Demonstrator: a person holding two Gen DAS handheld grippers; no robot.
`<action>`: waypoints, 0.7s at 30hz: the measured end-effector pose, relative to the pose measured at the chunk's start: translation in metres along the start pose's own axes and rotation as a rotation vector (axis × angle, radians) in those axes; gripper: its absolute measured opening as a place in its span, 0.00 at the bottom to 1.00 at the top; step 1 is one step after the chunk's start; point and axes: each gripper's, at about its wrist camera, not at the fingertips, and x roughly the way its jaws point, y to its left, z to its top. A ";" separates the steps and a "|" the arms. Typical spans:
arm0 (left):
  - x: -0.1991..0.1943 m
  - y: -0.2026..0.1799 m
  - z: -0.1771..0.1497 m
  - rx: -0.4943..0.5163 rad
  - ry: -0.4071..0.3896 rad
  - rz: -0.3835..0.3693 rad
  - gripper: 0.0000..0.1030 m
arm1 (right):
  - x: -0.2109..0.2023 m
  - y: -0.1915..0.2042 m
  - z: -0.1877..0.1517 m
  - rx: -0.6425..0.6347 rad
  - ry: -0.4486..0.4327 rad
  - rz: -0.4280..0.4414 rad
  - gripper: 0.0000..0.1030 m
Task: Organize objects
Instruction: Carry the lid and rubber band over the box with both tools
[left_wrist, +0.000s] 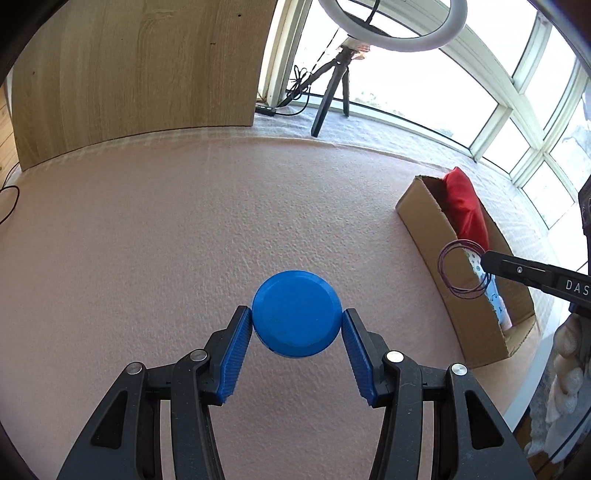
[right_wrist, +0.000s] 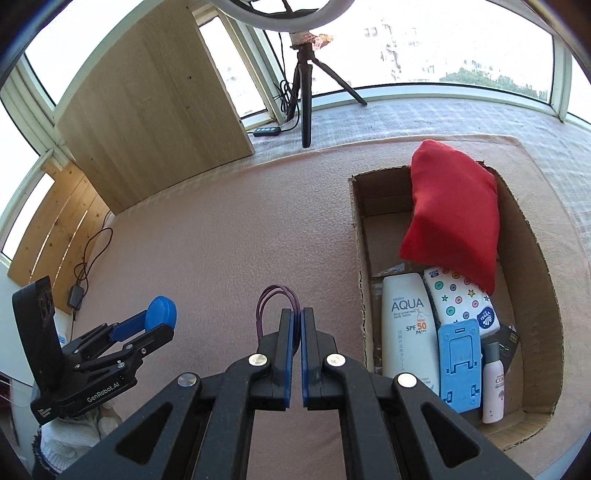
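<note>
Blue pads of the left gripper (left_wrist: 297, 323) clamp a blue round lid (left_wrist: 296, 319) above the pink worktop (left_wrist: 166, 240). Right gripper (right_wrist: 298, 314) fingers, nearly shut, pinch purple hair ties (right_wrist: 275, 295); cardboard box (right_wrist: 532, 258) at 3 o'clock, contents partly hidden by a red pouch (right_wrist: 452, 214).

Surface: your desk (right_wrist: 207, 236) wears a pink textured mat.
On it: open brown cardboard box (right_wrist: 532, 266), right side; black tripod (right_wrist: 306, 110), far edge.

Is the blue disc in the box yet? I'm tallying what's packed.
No, the blue disc is clamped in the left gripper above the pink mat, well clear of the box.
</note>
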 end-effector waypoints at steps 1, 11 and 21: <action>0.001 -0.008 0.005 0.011 -0.004 -0.010 0.52 | -0.007 -0.007 0.000 0.006 -0.010 -0.004 0.03; 0.019 -0.089 0.036 0.119 -0.030 -0.088 0.52 | -0.053 -0.072 -0.006 0.089 -0.065 -0.074 0.03; 0.053 -0.157 0.054 0.209 -0.014 -0.130 0.52 | -0.067 -0.117 -0.018 0.156 -0.070 -0.114 0.03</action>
